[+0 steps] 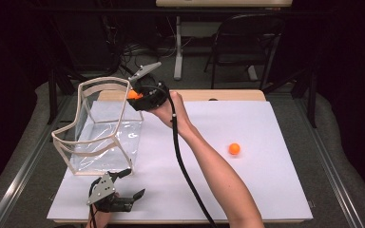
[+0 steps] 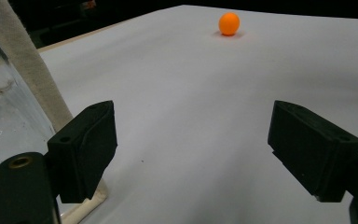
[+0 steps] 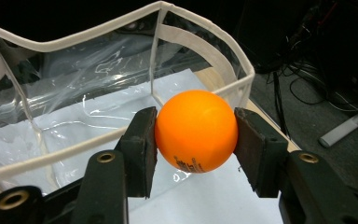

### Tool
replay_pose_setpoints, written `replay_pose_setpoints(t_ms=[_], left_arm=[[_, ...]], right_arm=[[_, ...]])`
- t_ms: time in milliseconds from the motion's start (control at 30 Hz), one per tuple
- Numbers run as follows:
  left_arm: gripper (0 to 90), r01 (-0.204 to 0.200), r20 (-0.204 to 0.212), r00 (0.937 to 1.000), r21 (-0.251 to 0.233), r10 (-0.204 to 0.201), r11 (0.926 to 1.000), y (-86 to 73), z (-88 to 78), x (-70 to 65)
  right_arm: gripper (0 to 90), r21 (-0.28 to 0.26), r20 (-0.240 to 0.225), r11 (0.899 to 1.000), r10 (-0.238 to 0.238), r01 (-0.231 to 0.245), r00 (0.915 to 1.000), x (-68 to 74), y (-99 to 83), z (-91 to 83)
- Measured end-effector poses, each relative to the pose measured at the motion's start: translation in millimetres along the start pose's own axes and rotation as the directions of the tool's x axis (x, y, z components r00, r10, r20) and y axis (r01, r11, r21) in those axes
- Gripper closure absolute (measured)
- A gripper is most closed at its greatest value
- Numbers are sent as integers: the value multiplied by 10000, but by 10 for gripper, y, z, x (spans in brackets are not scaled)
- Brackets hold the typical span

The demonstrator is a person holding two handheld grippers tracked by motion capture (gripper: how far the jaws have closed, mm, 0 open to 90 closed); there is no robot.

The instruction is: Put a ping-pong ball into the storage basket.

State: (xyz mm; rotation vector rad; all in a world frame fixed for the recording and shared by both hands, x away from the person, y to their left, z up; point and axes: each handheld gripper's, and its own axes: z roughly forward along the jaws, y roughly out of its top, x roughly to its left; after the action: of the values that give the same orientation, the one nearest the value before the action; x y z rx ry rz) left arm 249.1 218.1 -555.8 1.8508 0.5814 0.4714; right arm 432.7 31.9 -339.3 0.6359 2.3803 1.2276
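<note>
I have the right gripper [image 3: 196, 140] pinching the ball [image 3: 196, 131] across its middle by the bag's [image 1: 102, 85] rim; light, smooth, rigid, slip-prone; left gripper [image 2: 193, 154] spread, empty.

Table w/ white sheet [image 1: 209, 190], clear bin [image 1: 100, 128] at left, orange ball [image 1: 234, 148] at right

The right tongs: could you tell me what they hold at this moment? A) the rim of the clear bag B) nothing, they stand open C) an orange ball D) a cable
C: in the right gripper view the right tongs press both pads on the orange ball, beside the clear bag.
</note>
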Motion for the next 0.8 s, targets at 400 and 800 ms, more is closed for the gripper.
replay_pose_setpoints(t_ms=[400, 800], left_arm=[[157, 9, 110, 9999, 5, -9, 10000, -6, 5, 10], [157, 34, 90, 10000, 17, -34, 10000, -4, 9, 17]], right_arm=[[511, 85, -106, 9997, -221, 222, 9997, 86, 150, 104], [511, 243, -220, 9993, -295, 300, 9993, 135, 220, 226]])
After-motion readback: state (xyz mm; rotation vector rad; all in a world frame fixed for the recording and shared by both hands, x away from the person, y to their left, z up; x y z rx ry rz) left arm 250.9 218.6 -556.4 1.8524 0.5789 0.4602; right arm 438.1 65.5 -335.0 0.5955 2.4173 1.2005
